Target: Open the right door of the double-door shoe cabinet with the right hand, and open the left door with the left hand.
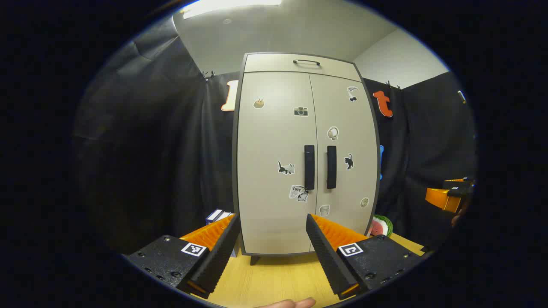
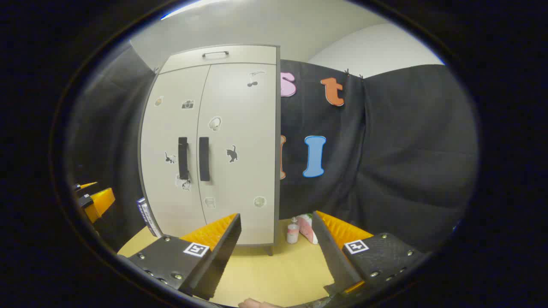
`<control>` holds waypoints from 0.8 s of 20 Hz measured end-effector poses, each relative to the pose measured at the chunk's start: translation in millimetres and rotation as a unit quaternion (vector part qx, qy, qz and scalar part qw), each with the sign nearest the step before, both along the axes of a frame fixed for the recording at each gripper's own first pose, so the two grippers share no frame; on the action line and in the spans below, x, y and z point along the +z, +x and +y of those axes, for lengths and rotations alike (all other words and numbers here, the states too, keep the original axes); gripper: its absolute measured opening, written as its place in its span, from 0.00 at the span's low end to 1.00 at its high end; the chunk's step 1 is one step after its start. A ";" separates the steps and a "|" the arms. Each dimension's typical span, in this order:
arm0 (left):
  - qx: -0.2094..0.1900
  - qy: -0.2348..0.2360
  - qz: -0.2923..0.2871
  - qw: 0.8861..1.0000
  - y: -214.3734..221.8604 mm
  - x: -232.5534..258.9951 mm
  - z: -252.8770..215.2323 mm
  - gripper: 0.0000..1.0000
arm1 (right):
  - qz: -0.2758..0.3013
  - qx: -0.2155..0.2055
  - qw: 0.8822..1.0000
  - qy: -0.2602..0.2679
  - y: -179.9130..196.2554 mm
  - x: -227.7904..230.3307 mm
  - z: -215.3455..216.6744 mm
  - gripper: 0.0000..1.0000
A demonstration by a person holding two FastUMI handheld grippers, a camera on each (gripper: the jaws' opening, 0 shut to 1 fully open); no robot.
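Observation:
A beige double-door shoe cabinet (image 1: 278,128) (image 2: 233,128) stands on a wooden table, both doors closed and dotted with stickers. Two black vertical handles sit side by side at mid height: the left door's handle (image 1: 309,167) (image 2: 183,158) and the right door's handle (image 1: 331,167) (image 2: 204,158). My left gripper (image 1: 272,229) is open, well short of the cabinet front and roughly centred below the handles. My right gripper (image 2: 276,229) is open too, off to the cabinet's right front corner. The other gripper appears at the edge of each view (image 1: 449,196) (image 2: 96,201).
The wooden tabletop (image 1: 274,278) (image 2: 274,265) runs from the grippers to the cabinet. A watermelon-slice toy (image 1: 380,226) (image 2: 309,229) and a small bottle (image 2: 293,231) sit at the cabinet's right. A blue-white box (image 1: 217,215) (image 2: 145,214) leans at its left. A drawer with a handle (image 1: 306,62) tops the cabinet.

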State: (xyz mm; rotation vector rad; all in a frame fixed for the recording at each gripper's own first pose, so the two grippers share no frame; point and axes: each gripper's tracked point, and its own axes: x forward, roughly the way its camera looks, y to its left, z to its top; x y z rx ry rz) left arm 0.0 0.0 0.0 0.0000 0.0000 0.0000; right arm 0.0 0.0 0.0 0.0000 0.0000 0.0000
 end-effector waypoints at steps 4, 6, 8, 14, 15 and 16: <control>0.002 0.001 -0.017 1.000 -8.2 9.2 2.6 0.96 | -0.008 0.000 1.000 0.005 -7.2 3.4 -0.8 0.99; 0.005 0.003 -0.020 1.000 -9.3 12.9 5.4 0.96 | -0.011 0.001 1.000 -0.004 -9.6 3.6 2.4 0.94; 0.007 0.003 -0.024 1.000 -9.6 15.5 8.0 0.96 | -0.007 0.009 1.000 -0.013 -12.0 -1.0 11.4 0.99; 0.006 0.009 -0.026 1.000 -8.8 12.5 16.6 0.96 | 0.000 0.029 0.999 -0.027 -14.2 -12.8 31.5 0.99; 0.006 0.009 -0.027 1.000 -10.1 11.8 18.3 0.96 | 0.000 0.034 0.999 -0.024 -13.3 -13.7 34.4 0.99; 0.003 0.007 -0.030 1.000 -11.6 10.9 18.2 0.96 | 0.000 0.037 0.999 -0.023 -11.5 -14.9 36.3 0.99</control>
